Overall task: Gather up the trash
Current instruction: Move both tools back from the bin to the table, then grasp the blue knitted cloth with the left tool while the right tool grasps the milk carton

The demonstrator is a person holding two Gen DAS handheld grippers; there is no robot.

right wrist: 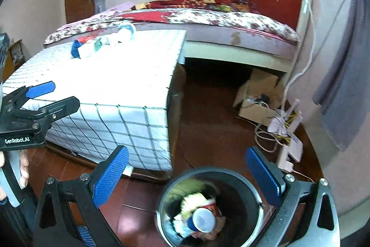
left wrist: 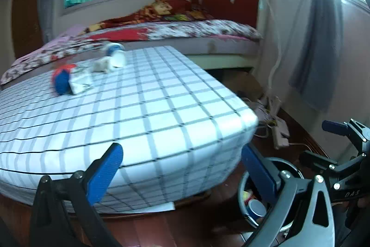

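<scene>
Here, going left to right, the left gripper (left wrist: 180,175) hangs low in front of the table (left wrist: 150,112), fingers spread wide and holding nothing. In the right wrist view it shows at the far left edge, gripped by a hand (right wrist: 22,168). Far back on the checked cloth, near the bed (left wrist: 208,43), lies the remaining trash: a red and blue item (left wrist: 62,79), a wrapper (left wrist: 81,81) touching it, crumpled paper (left wrist: 103,65) just beside, and a white cup (left wrist: 116,54) on its side behind.

Further right, the bin (right wrist: 242,179) stands on the floor by the table corner, already holding a cup (right wrist: 203,220) and scraps. The right gripper (right wrist: 187,179) hovers over it, fingers also wide apart and empty.

Right of the bin, a power strip (right wrist: 290,154) and loose cords (right wrist: 263,138) sprawl on the floor beside a box (right wrist: 256,108).

The risks, as I judge them:
- The trash sits bunched, so a grab for one piece could nudge the cup and roll it off the far edge.
- The wrapper is thin and flat; wide fingers may slide over it or pinch the cloth and drag everything.
- The bin mouth is narrow; a drop from off-centre could land among the cords.
</scene>
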